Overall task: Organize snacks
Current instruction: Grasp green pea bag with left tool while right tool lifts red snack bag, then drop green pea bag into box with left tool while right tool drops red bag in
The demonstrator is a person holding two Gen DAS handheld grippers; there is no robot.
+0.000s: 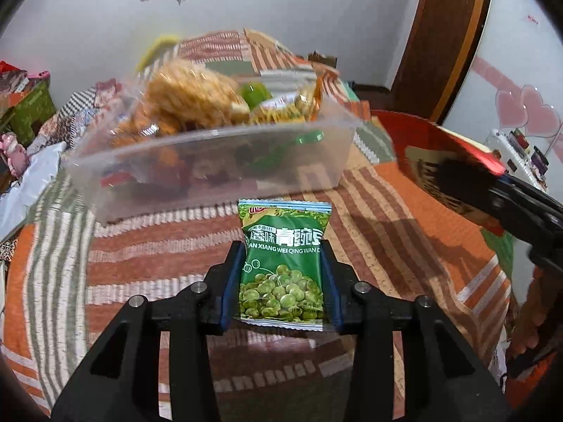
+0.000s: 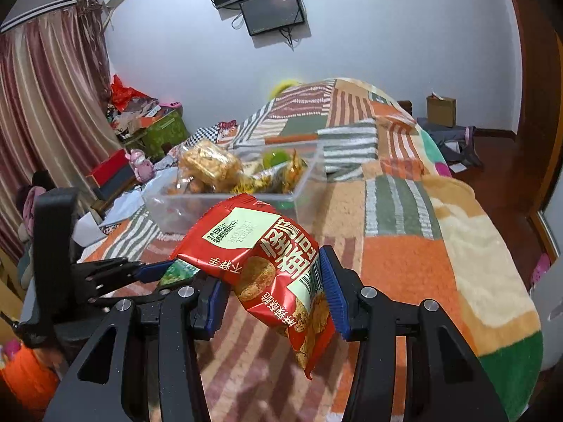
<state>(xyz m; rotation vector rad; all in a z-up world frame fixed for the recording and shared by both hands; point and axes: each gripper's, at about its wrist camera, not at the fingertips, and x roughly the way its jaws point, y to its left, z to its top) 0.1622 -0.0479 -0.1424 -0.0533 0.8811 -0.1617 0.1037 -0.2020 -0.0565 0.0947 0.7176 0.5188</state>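
Observation:
My left gripper (image 1: 283,263) is shut on a green pea snack packet (image 1: 285,260), held upright above the striped blanket, just in front of a clear plastic box (image 1: 211,161) filled with several snacks. My right gripper (image 2: 274,281) is shut on a red snack packet (image 2: 271,267), held above the blanket, short of the same clear box (image 2: 306,179). The red packet (image 1: 443,161) and right gripper show at the right edge of the left wrist view. The left gripper (image 2: 155,270) with a bit of green packet shows at the left of the right wrist view.
The box sits on a bed with an orange, green and white striped blanket (image 2: 404,228). Clutter, boxes and a curtain (image 2: 42,105) stand to the left of the bed. A wooden door (image 1: 447,35) is at the right. A paper bag (image 2: 441,110) stands on the floor behind.

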